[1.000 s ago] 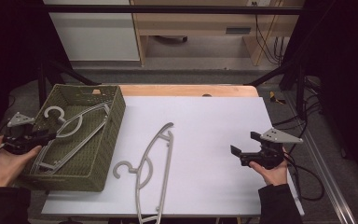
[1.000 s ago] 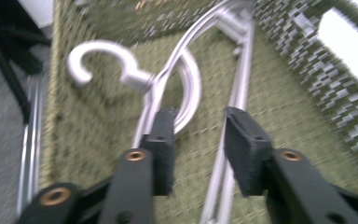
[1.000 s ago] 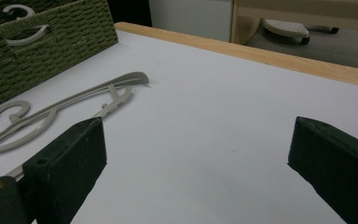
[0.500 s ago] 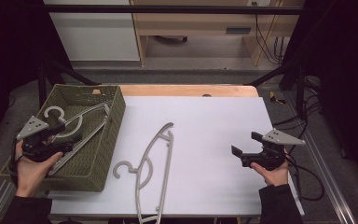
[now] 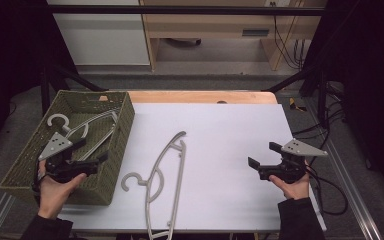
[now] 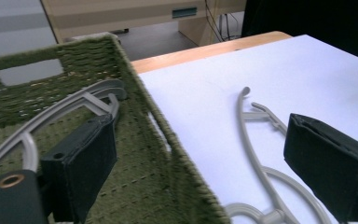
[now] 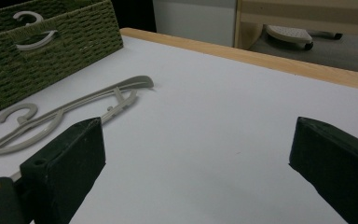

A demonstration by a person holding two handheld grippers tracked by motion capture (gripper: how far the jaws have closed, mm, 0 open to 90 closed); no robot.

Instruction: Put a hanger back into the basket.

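Left gripper (image 5: pixel 87 163) wide open now, jaws just been spreading, nothing between them. Hanging over the right wall of the basket (image 5: pixel 122 135), one jaw over the inside and one out over the bench (image 5: pixel 230 145). A second ago sat way out past the basket's left edge with jaws nearly closed, so slid right across the basket and let go on the way.

Hanger in the basket (image 5: pixel 87 125) lying loose on the basket floor, hook toward the far left corner. Looks dropped off, job half done by my read. Second hanger (image 5: pixel 167 172) flat on the bench just right of the basket, hook end pointing at the basket's near corner. Probably next up.

Right gripper (image 5: pixel 265 162) well right of the basket, also wide open and empty, hasn't budged.

Materials: basket woven, olive green, rough weave, boxy with a cut-out handle slot. Hangers smooth grey plastic, thin curved arms, round hooks. Bench top matte white with a wood edge at the back.
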